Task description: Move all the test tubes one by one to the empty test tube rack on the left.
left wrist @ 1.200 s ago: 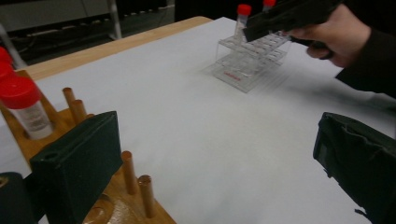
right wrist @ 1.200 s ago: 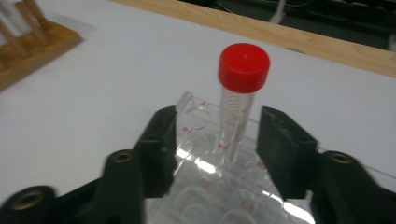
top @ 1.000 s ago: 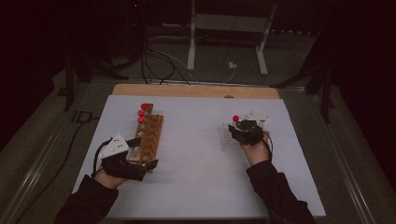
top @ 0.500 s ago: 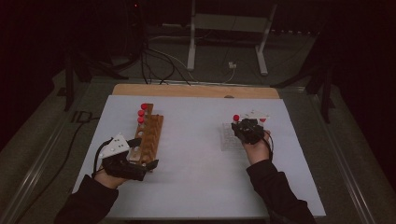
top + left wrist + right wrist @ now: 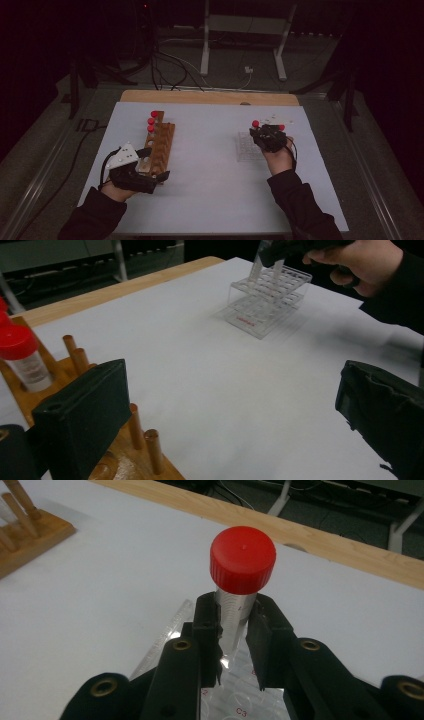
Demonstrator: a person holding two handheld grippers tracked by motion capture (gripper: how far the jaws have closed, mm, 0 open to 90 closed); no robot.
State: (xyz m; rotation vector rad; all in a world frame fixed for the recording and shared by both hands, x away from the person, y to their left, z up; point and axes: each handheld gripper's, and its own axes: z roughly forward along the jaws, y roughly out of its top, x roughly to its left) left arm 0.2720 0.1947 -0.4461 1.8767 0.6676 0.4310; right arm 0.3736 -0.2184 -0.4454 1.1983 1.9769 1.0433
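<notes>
The right gripper has its jaws closed on a clear tube with a red cap, pinching it just below the cap and holding it upright over the clear plastic rack at the right of the desk. The jaws have just been closing, with the tube between them. Another red-capped tube shows just beyond the right hand.

The left gripper rests at the near end of the wooden rack, its jaws spread wide; one sits against the wood among the pegs and the other hangs over bare paper, nothing clamped between them. Three red-capped tubes stand at the far end of that rack. The two racks are well apart, with open paper between them.

A white sheet covers the desk, whose wooden edge shows along the far side. Beyond it the room is dark, with cables on the floor and a white metal stand.
</notes>
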